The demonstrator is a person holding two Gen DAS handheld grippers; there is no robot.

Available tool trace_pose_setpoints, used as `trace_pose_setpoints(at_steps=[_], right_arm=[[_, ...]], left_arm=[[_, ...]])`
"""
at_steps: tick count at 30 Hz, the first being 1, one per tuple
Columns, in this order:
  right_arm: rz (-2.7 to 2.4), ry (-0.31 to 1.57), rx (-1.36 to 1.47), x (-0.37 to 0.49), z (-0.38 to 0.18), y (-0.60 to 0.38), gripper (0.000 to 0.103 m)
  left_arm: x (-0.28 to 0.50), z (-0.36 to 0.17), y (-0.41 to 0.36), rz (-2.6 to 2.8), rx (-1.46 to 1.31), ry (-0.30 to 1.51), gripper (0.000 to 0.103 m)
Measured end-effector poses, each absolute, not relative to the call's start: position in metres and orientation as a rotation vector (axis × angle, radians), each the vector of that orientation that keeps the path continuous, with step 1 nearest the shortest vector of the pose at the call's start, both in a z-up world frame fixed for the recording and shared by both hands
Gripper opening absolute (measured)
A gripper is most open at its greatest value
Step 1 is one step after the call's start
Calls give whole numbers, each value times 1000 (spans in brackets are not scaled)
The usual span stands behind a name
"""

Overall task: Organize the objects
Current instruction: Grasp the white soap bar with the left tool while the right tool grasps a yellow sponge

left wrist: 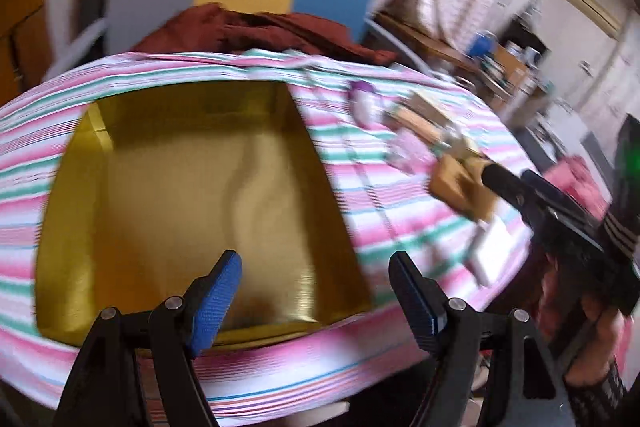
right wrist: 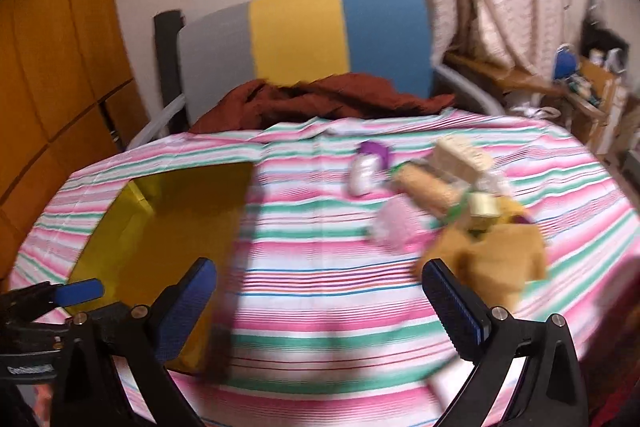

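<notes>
Right wrist view: the right tool [right wrist: 320, 295] hangs released, nothing between its pads, above the striped surface [right wrist: 320, 307]. The pile [right wrist: 436, 187] of small packets lies right of the empty gold box [right wrist: 160, 227], well apart from it. The packets look light, soft and crinkly, probably best pinched across their short sides. The left tool [left wrist: 316, 287] is spread wide too, over the box. Blur hides any writing.

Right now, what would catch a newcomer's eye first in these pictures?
The shiny gold open box, empty inside, sits on the pink, green and white striped tablecloth at its left. To its right lies a blurred cluster of small packaged items. Behind the table stands a chair with a grey, yellow and blue backrest.
</notes>
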State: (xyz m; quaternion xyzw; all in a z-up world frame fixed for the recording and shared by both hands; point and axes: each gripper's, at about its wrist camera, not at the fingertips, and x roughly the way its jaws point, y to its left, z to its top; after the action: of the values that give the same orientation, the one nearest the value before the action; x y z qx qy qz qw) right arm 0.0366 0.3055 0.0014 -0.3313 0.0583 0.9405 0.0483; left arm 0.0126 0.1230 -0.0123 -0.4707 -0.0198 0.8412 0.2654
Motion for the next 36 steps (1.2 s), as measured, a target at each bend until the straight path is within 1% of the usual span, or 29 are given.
trace_pose_setpoints(at_steps=[2, 5, 6, 8, 11, 12, 16, 18, 21, 23, 25, 27, 29, 31, 32, 33, 34, 36], right_arm=[[2835, 224, -970, 48, 0, 334, 103], [2748, 361, -988, 65, -11, 384, 102], [2709, 409, -993, 69, -17, 401, 101], [2615, 495, -990, 80, -27, 433, 95], [2521, 585, -929, 95, -35, 466, 93], [2498, 596, -908, 100, -36, 473, 93], [2436, 622, -841, 111, -36, 491, 94], [2415, 662, -811, 116, -36, 499, 94], [2396, 693, -772, 123, -32, 511, 95], [2391, 690, -755, 128, -28, 515, 98], [2397, 693, -749, 134, -26, 518, 100], [2412, 710, -768, 131, -28, 519, 100], [2444, 723, -798, 126, -31, 515, 100], [2484, 723, -840, 116, -35, 510, 100], [2507, 718, -864, 109, -38, 506, 100], [2517, 709, -876, 103, -40, 503, 100], [2526, 701, -888, 98, -42, 500, 100], [2571, 719, -923, 85, -45, 495, 100]], left_arm=[[17, -11, 138, 2200, -1261, -49, 77], [25, -8, 165, 2132, -1237, -4, 77], [28, -7, 181, 2098, -1224, 32, 77], [34, -6, 201, 2041, -1201, 83, 77], [40, -15, 244, 1961, -1147, 184, 77], [42, -20, 263, 1931, -1145, 228, 77], [49, -37, 312, 1784, -1127, 275, 77], [59, -44, 335, 1744, -1079, 332, 77], [83, -61, 373, 1691, -989, 512, 77], [97, -73, 390, 1685, -931, 634, 77], [102, -83, 400, 1723, -895, 714, 77], [101, -88, 404, 1779, -871, 756, 77], [92, -95, 402, 1808, -905, 746, 74], [84, -97, 396, 1797, -932, 669, 73], [81, -96, 393, 1812, -938, 643, 66], [80, -95, 391, 1825, -937, 632, 62], [80, -93, 387, 1835, -932, 619, 52], [79, -92, 377, 1834, -924, 599, 48]])
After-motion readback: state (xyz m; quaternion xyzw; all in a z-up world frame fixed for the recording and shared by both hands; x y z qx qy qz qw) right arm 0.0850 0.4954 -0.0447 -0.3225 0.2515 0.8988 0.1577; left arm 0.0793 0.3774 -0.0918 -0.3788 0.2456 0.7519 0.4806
